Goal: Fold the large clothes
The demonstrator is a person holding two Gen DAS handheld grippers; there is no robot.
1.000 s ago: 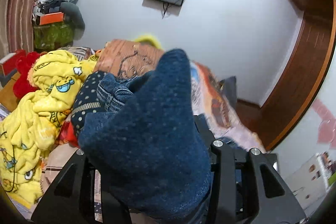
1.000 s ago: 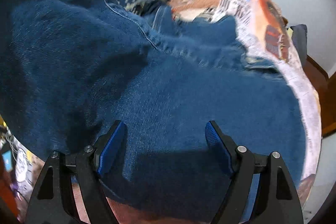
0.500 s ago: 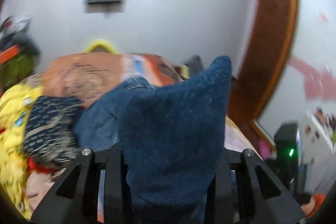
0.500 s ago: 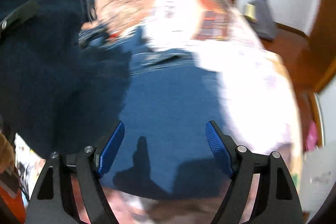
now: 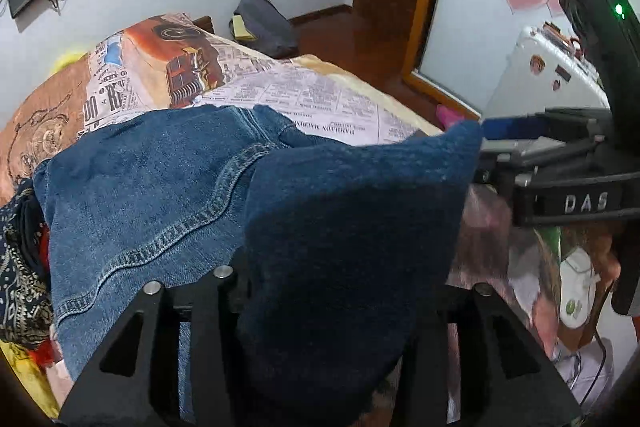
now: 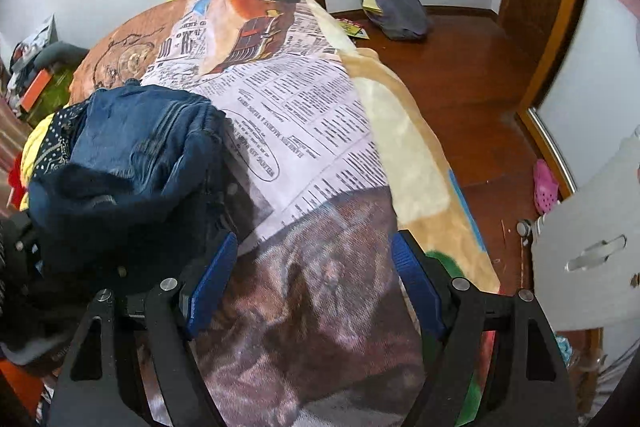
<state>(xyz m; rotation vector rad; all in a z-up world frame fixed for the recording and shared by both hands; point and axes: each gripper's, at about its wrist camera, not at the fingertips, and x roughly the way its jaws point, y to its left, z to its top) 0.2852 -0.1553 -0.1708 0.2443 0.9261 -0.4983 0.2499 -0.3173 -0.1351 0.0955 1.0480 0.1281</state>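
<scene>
A thick bunch of the jeans (image 5: 344, 227) is pinched in the left claw (image 5: 320, 307), so the cloth can be lifted and pulled across for a fold. The rest of the jeans is spread on the bed (image 5: 320, 95), over the newspaper-print blanket, with a stitched seam showing. The right claw (image 6: 312, 279) is held wide, with nothing between its blue pads (image 6: 210, 279), and only the blanket is seen under it. It is likely kept free so that another edge can be taken next. In the right view the jeans are seen bunched up at the left side. One second ago the jeans filled the whole right view under the wide claw; now they are off to the side. The left view has been turned from the yellow clothes toward the door, and the right claw is now seen in it.
</scene>
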